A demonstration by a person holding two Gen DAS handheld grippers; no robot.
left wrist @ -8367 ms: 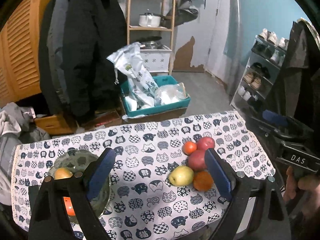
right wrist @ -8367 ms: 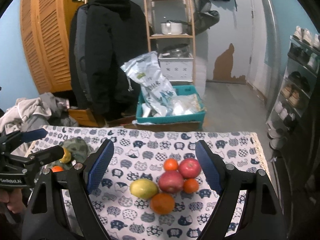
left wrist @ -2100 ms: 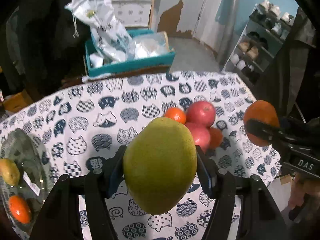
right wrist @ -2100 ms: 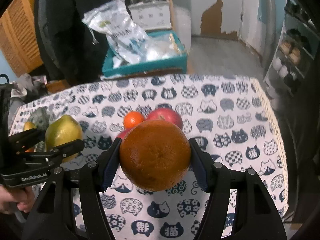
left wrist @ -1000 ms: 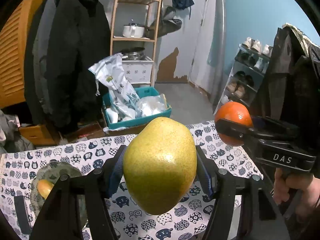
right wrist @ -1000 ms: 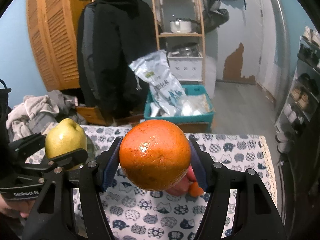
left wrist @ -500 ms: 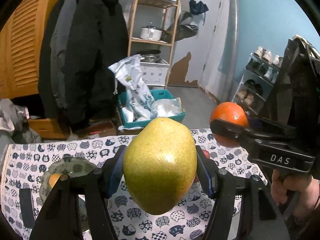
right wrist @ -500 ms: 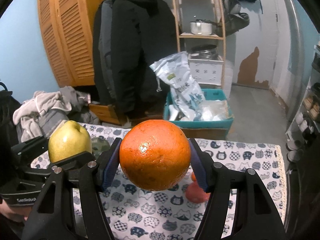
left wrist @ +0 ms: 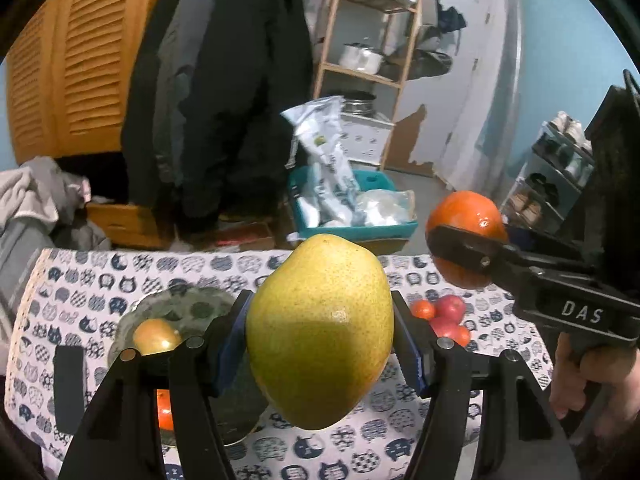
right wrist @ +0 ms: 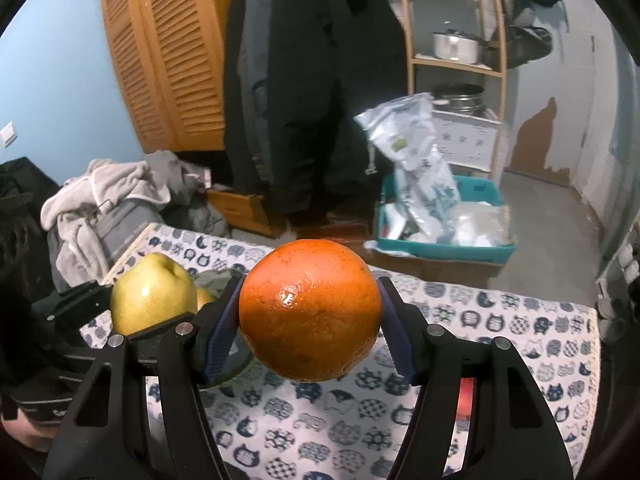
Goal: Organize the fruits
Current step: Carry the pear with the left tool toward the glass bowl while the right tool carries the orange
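One cat-print tablecloth [left wrist: 100, 284]; coats [left wrist: 224, 80] behind.

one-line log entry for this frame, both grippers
left gripper: shut on pear, in air | right gripper: shut on orange, in air | plate: two fruits | table: small pile of fruit

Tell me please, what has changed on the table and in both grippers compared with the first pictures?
The left gripper took the green pear from the fruit pile and lifted it. The right gripper took the big orange and lifted it too. Both now hang above the cat-pattern tablecloth, carried left toward the glass plate. The red apples and small tangerines stayed, as did the plate's fruit.
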